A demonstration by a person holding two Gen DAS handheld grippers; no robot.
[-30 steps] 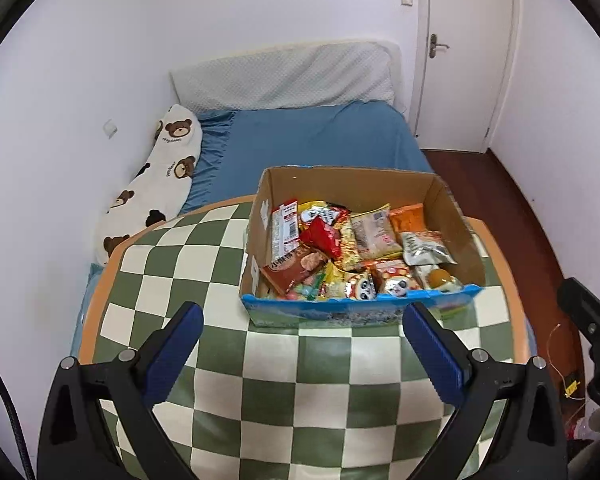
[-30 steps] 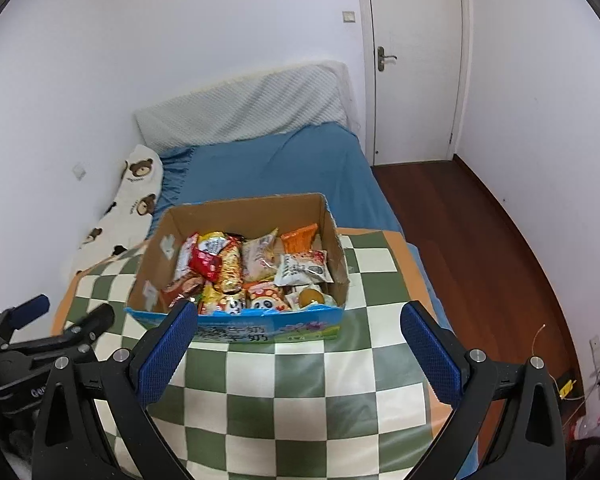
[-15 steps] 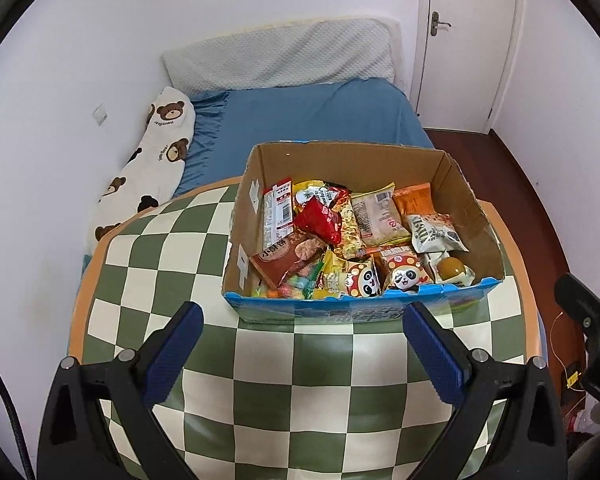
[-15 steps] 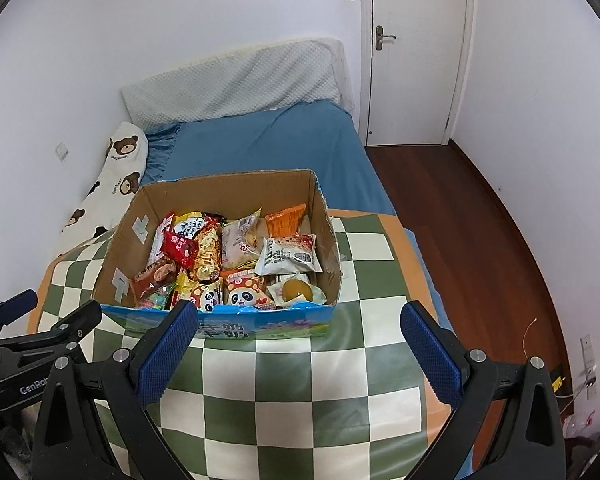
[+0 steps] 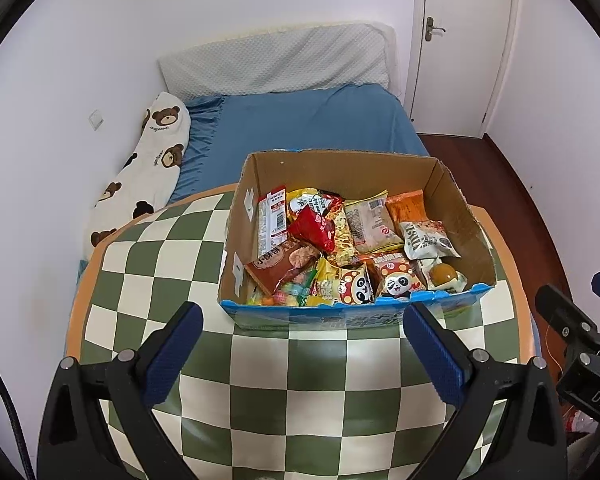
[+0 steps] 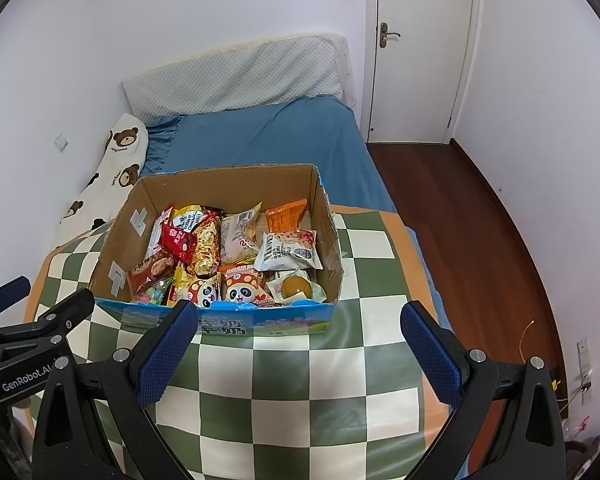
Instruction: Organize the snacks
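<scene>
1. Cardboard box (image 5: 352,236), centre of frame on checked table (image 5: 292,392): larger and lower in view than a second ago, so both cameras nearer.
2. Snacks (image 5: 340,248): all inside box, heaped, none on table; arrangement unchanged.
3. Left gripper (image 5: 304,344): fingers wide apart, empty, short of box front.
4. Right gripper (image 6: 298,344): fingers wide apart, empty.
5. Fits either approach for sorting or a finished packing.
</scene>
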